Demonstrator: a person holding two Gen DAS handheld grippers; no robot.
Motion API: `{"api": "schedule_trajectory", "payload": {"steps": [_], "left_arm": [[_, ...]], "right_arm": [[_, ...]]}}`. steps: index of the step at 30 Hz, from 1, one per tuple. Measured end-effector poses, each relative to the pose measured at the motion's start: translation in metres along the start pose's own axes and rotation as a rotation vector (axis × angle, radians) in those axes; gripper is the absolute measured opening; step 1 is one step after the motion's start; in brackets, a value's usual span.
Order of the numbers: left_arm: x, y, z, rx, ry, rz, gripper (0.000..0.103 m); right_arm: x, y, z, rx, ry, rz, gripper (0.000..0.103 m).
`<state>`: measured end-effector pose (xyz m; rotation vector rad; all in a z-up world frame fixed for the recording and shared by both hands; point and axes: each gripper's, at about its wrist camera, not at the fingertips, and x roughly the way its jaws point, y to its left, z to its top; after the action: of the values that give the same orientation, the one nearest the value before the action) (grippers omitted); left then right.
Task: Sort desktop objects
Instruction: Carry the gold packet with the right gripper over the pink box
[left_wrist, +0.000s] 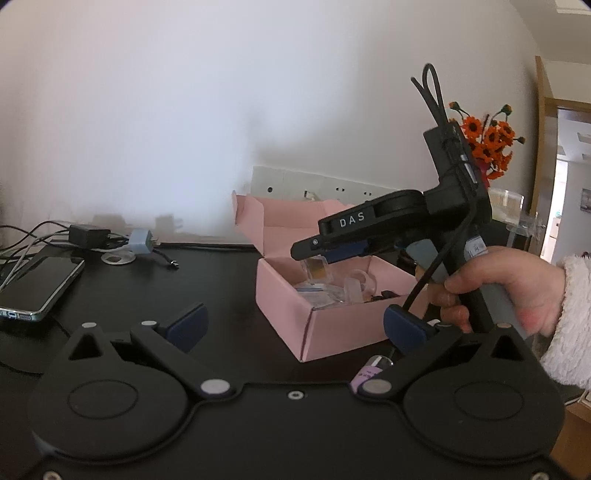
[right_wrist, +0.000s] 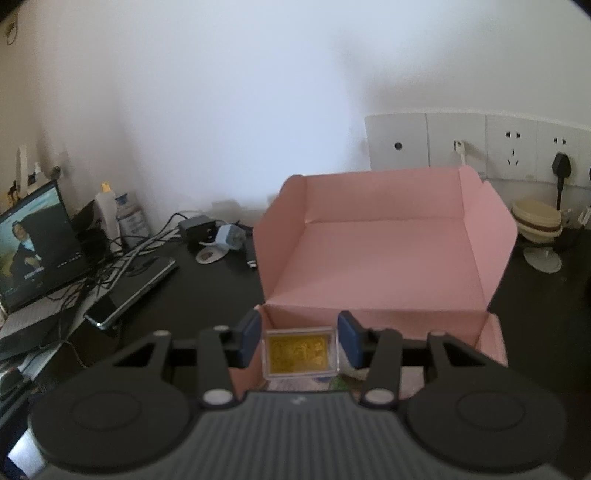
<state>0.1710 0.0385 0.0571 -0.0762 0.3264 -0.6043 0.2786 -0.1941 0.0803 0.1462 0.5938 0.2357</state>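
A: Where is the small clear plastic case with the gold card inside (right_wrist: 300, 350)?

B: Pinched between the 2 blue pads of the right gripper (right_wrist: 300, 341), held over the near end of the open pink cardboard box (right_wrist: 373, 258). The pads press its 2 short sides.

A: How will it handle?

B: Light and rigid, I'd judge, but the smooth plastic could slip; a flat squeeze on opposite edges suits it, as here.

A: And the left gripper (left_wrist: 295, 325)?

B: Its fingers (left_wrist: 186, 325) stand spread with nothing between them, the box just beyond their tips. A small lilac tube (left_wrist: 367, 373) lies under its right finger.
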Motion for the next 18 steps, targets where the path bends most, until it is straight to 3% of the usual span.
{"api": "schedule_trajectory", "payload": {"steps": [11, 18], "left_arm": [[0.002, 0.013, 0.002, -0.064, 0.006, 0.015, 0.103], [0.001, 0.008, 0.002, -0.04, -0.001, -0.004, 0.103]], "right_arm": [[0.015, -0.005, -0.007, -0.01, 0.029, -0.039, 0.045], [0.022, -0.003, -0.013, -0.048, 0.035, -0.059, 0.045]]}}
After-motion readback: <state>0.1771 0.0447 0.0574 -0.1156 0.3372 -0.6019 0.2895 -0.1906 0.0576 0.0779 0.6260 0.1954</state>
